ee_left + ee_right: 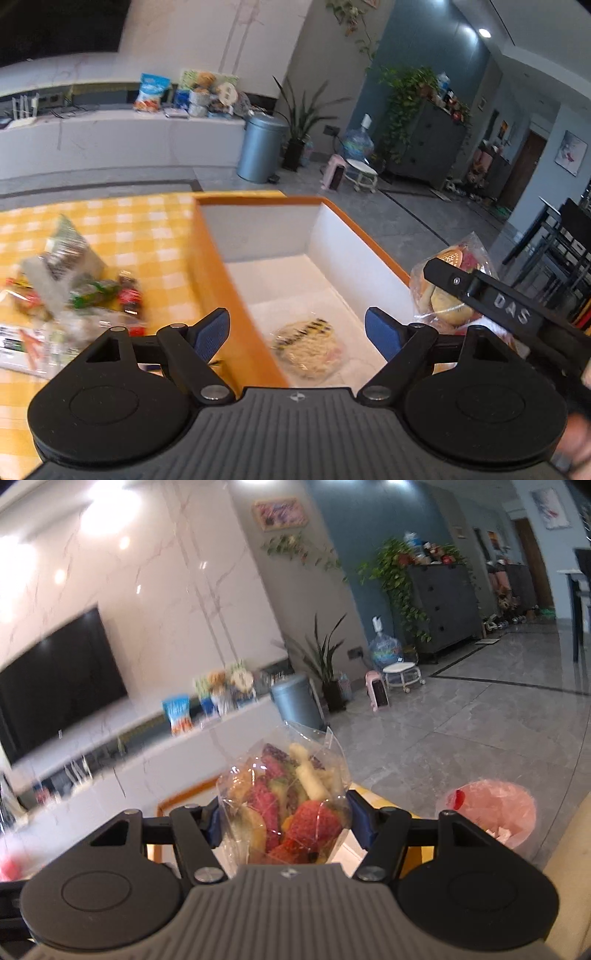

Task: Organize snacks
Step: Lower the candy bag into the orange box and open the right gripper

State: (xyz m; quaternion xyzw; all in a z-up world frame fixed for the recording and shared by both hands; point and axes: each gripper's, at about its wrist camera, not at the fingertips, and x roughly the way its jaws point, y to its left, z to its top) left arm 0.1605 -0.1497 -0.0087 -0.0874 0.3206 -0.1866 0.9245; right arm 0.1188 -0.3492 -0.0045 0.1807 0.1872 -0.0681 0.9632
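My left gripper (297,334) is open and empty, hovering over the near end of an orange-rimmed white box (258,236). One round pale snack packet (308,349) lies on the box floor. My right gripper (286,821) is shut on a clear bag of dried fruit pieces (288,805), held up in the air. The same bag (447,291) and the right gripper's finger show in the left wrist view just right of the box. A pile of loose snack packets (70,291) lies on the yellow checked tablecloth (147,225) left of the box.
A pink bin (491,816) with a liner stands on the floor at the right. Beyond the table are a grey trash can (260,147), a white TV bench with snack bags (151,92), plants and a dark chair (554,243).
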